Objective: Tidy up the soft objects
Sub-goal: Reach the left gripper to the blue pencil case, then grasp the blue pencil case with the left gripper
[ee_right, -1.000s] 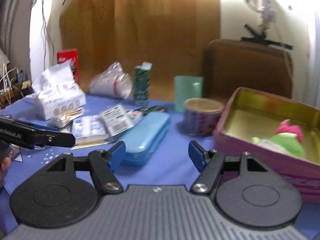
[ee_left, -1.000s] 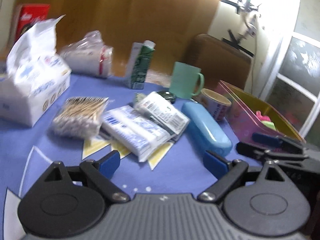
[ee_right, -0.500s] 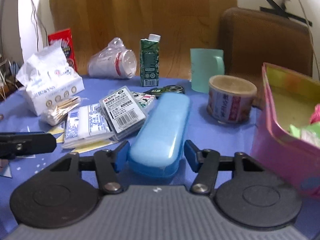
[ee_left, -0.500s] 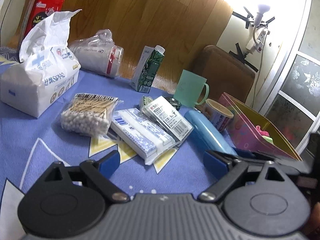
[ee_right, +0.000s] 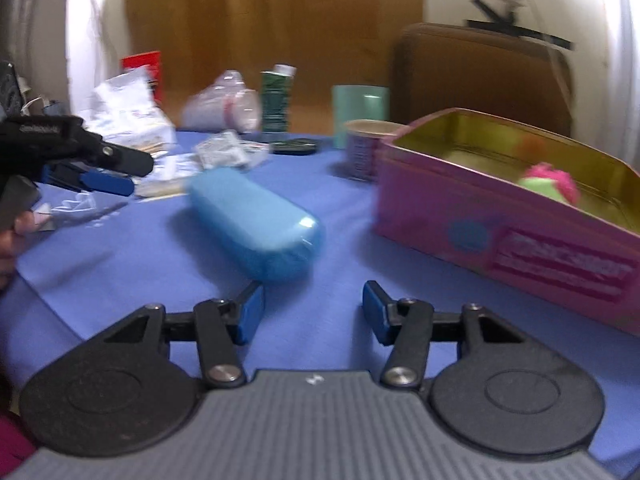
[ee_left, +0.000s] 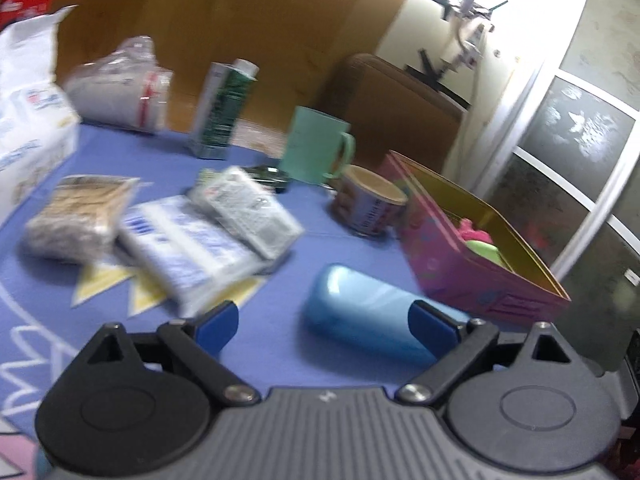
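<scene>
My left gripper [ee_left: 324, 326] is hovering over the blue table [ee_left: 280, 344], its fingers having just been opening wide with nothing between them. Ahead, left to right, I am seeing one tissue pack [ee_left: 28, 128], one bag of cotton swabs [ee_left: 76, 216], two flat white packets [ee_left: 192, 248], one blue case [ee_left: 360, 308] and one pink tin [ee_left: 460, 276] holding one soft pink-and-green toy [ee_left: 480, 240]. My right gripper [ee_right: 313, 312] is pointing at the case's near end, fingers half apart after closing somewhat, gripping nothing.
</scene>
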A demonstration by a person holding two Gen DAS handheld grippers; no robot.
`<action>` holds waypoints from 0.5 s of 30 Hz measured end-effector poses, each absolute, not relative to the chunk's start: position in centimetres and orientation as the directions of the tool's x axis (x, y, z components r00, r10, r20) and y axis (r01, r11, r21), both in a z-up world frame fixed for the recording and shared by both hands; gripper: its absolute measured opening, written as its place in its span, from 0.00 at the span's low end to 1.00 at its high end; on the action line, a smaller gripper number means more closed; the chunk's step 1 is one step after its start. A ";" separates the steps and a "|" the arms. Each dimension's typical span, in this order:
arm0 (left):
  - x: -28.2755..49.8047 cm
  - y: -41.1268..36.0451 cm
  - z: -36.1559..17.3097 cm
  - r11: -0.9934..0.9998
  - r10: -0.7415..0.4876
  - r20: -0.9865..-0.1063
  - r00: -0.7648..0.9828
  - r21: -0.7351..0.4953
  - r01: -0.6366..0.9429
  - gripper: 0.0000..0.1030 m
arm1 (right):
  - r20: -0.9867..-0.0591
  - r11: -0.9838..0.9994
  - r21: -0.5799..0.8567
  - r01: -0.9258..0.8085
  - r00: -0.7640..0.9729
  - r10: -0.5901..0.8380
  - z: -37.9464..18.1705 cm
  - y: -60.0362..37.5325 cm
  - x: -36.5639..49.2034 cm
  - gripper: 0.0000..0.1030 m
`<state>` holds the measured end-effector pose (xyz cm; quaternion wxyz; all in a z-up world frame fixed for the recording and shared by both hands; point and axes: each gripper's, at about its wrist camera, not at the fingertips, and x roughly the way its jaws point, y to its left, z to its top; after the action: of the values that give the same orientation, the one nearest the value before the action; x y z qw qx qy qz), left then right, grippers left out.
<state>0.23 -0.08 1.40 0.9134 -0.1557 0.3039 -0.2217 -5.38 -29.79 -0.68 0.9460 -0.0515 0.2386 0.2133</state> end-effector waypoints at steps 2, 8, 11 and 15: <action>0.5 -1.1 1.7 0.857 -0.500 -0.488 0.715 -0.399 0.327 0.97 | -0.465 0.898 0.010 -0.440 0.793 0.394 -0.4 -29.9 -5.3 0.58; 2.2 -3.2 2.2 0.864 -0.496 -0.513 0.701 -0.376 0.336 0.97 | -0.456 0.869 -0.035 -0.494 0.782 0.426 0.1 -28.2 -4.0 0.67; 3.2 -4.1 1.7 0.856 -0.514 -0.545 0.662 -0.378 0.353 0.83 | -0.470 0.859 -0.059 -0.509 0.773 0.426 0.1 -27.1 -3.5 0.67; 3.3 -4.8 0.8 0.858 -0.511 -0.568 0.646 -0.389 0.336 0.78 | -0.497 0.860 -0.040 -0.508 0.757 0.424 -0.5 -26.1 -2.6 0.64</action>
<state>3.34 -4.79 0.75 0.8985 -0.1250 0.3486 -0.2356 -2.58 -26.14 -0.50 0.9333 -0.0866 0.2430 0.2498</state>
